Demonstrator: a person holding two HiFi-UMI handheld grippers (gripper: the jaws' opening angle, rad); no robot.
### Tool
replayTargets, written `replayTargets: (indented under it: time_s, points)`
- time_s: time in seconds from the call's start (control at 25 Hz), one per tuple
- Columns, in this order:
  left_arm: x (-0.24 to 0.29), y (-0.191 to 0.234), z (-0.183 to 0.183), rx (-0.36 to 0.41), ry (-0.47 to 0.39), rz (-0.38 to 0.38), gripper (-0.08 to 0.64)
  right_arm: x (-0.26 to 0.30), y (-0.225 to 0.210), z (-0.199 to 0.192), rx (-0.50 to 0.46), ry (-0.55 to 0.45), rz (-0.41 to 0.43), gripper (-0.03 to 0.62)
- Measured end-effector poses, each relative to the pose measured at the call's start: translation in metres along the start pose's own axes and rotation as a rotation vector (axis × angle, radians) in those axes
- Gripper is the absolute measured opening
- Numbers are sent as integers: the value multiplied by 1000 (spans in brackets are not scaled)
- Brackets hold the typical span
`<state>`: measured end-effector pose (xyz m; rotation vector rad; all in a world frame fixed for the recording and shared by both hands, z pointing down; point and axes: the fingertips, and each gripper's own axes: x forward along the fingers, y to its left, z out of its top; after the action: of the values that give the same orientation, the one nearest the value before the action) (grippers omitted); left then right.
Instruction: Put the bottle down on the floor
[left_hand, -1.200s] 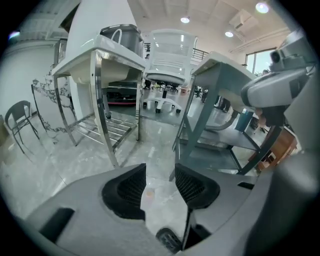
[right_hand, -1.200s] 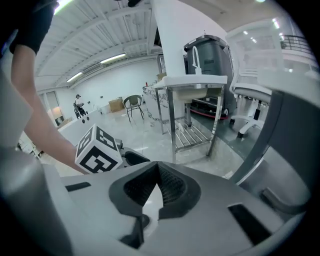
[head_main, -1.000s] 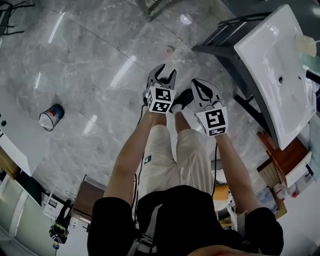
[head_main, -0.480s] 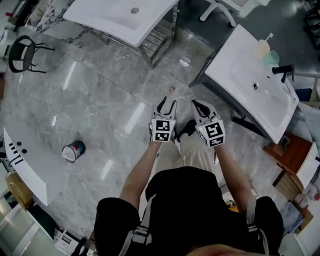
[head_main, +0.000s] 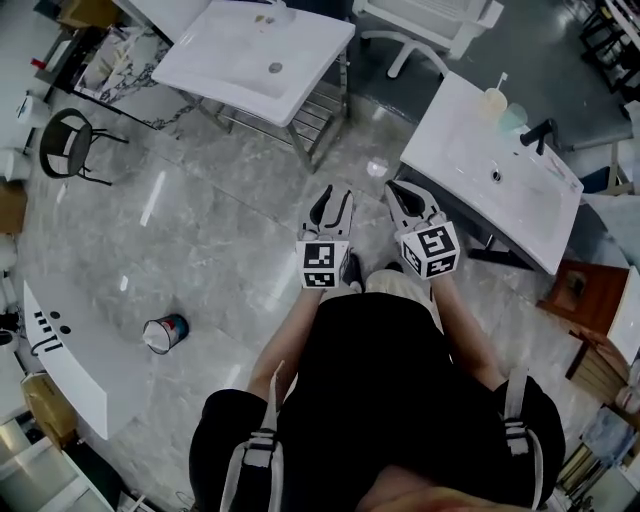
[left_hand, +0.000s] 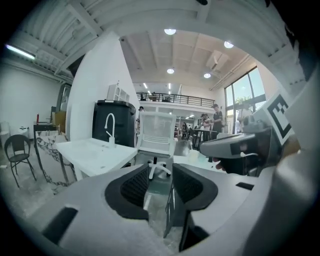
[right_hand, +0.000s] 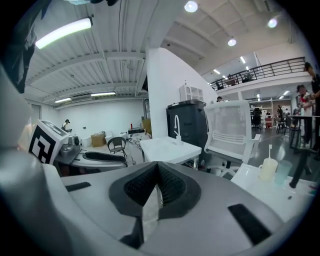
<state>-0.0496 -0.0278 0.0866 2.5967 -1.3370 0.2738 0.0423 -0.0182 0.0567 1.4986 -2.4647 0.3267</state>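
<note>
The bottle (head_main: 165, 333), white with a blue and red band, lies on its side on the grey marble floor (head_main: 200, 230), far to the left of both grippers. My left gripper (head_main: 334, 200) is held out at waist height in front of the person. Its jaws are parted and closing, with nothing between them (left_hand: 161, 175). My right gripper (head_main: 402, 192) is beside it, to the right, and is shut on nothing (right_hand: 157, 172). Neither gripper touches the bottle.
A white washbasin on a metal stand (head_main: 260, 55) is ahead to the left. A second basin (head_main: 480, 165) with two cups (head_main: 492, 100) is ahead to the right. A black chair (head_main: 70, 145) and a white counter (head_main: 70, 350) stand at the left.
The head view has risen and tipped forward, bringing both washbasins and the chair into sight. The bottle stays lying on the floor. The left jaws have narrowed slightly.
</note>
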Motion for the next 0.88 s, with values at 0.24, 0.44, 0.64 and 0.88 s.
replayTargets:
  time_s: [0.24,0.44,0.64,0.88]
  points:
    - [-18,2,35,6,-74,29,120,-10,9,17,5,-35,5,5]
    - [-28,9,42,-11,-110,56,20,-14,13,20,27,-45,7,5]
    - [-34,11,39,-16,-109,72,18,-16,20,20,32,-52,20,5]
    - [-37,6,42,-17,-109,72,18,-21,22,24,18,-59,21,5]
